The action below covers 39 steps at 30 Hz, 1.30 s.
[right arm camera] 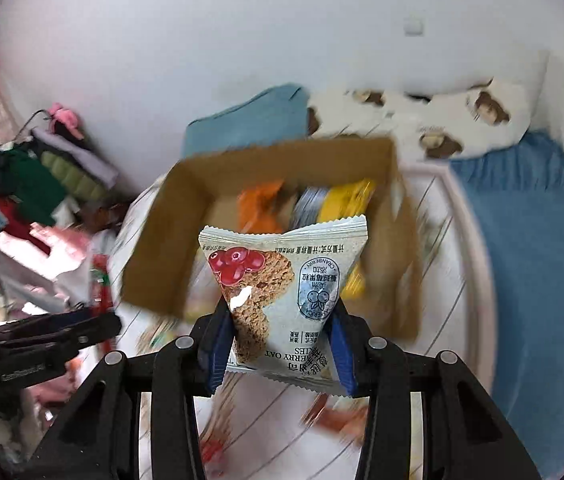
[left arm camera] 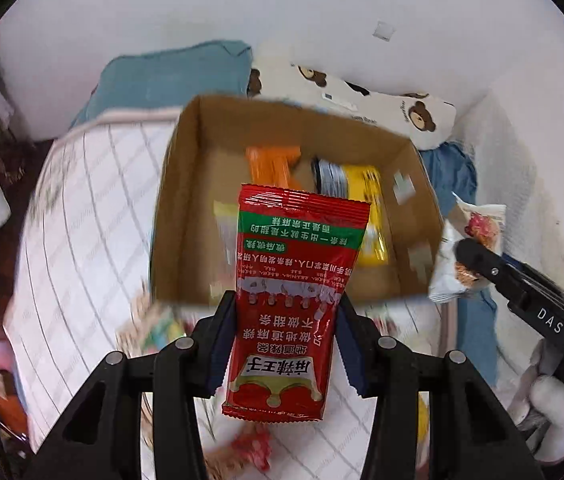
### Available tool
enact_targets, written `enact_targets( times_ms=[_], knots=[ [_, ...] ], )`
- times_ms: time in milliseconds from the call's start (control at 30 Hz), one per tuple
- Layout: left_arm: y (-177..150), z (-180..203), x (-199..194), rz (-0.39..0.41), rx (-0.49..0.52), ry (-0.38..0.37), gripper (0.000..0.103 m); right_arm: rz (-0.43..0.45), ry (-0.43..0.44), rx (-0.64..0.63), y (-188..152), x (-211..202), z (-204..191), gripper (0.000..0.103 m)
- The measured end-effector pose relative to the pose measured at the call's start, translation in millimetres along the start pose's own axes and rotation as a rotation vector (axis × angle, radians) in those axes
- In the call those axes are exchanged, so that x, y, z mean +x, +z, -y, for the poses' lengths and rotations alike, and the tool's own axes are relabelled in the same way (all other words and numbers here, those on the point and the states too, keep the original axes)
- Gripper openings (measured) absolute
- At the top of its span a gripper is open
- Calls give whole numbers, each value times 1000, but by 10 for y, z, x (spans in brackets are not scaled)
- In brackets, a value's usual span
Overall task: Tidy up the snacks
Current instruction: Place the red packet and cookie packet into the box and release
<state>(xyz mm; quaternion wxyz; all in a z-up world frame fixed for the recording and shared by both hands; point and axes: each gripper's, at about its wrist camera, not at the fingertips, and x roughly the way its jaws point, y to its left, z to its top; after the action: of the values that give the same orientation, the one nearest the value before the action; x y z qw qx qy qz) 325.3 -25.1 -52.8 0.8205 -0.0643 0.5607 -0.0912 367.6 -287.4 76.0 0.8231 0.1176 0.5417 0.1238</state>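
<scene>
Your left claw (left arm camera: 286, 344) is clamped on a glossy red spicy-strip packet (left arm camera: 295, 300), a flat foil pouch with crimped ends, a green band and white Chinese print that reads upside down to the camera. The blue-padded fingers (left arm camera: 222, 344) pinch its long edges, and the packet stands out ahead of the claw, over the near wall of the cardboard box (left arm camera: 186, 184).

Your right claw (right arm camera: 280, 344) is clamped on a pale, matte cranberry oat cookie packet (right arm camera: 282, 288), squeezed so it fans out wide at the far crimped seam and narrow between the pads. It too is held over the box's (right arm camera: 154, 248) near edge.

The box is open-topped, plain brown corrugated card, resting on a bed with a white quilted cover (left arm camera: 82, 220) lined in a thin grid. Inside lie an orange wrapper (left arm camera: 272, 164), a grey-striped packet (left arm camera: 331, 176) and a yellow packet (left arm camera: 365, 184); the right view shows them only as blur.

From the left view you can see the right claw (left arm camera: 477, 256) coming in from the right side, level with the box's right wall, cookie packet (left arm camera: 465, 248) in its tip. The right view shows the left claw's black body at the left edge. More wrappers (left arm camera: 250, 444) lie blurred on the bed under your left claw. Beyond the box sit a teal cushion (left arm camera: 170, 76) and a bear-print pillow (left arm camera: 381, 104).
</scene>
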Motion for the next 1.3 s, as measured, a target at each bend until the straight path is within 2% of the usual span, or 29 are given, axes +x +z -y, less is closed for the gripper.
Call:
enact_targets(
  times_ms=[167,333,467,500,533,567,600,633,1000,1300],
  knots=[
    [620,-94,409,-59,-9,59,44,-60,-87,13,593,460,225,46],
    [1022,-291,937,-112,-31,139,45,-150,-134,51,812,1035,394,46],
    [1174,-361,1263,-181,-38,152,46,-182,-142,104,826,1318,530,49],
    [1201,-358,1323,-197,-35,155,50,-191,-153,105,827,1377,547,67],
    [1222,-360,1384,-207,-33,158,61,-202,-170,108,831,1435,561,83],
    [1228,-361,1423,-210,-33,152,81,-207,-168,111,821,1457,577,103],
    [1236,-361,1460,-212,-35,148,89,-206,-154,113,810,1458,577,103],
    [1240,-356,1464,-208,-37,145,93,-212,-156,116,806,1503,595,103],
    [1029,-298,1497,-224,-34,131,93,-230,-173,100,742,1570,525,103],
    [838,-263,1344,-192,-14,164,93,-222,-186,82,671,1473,425,103]
  ],
)
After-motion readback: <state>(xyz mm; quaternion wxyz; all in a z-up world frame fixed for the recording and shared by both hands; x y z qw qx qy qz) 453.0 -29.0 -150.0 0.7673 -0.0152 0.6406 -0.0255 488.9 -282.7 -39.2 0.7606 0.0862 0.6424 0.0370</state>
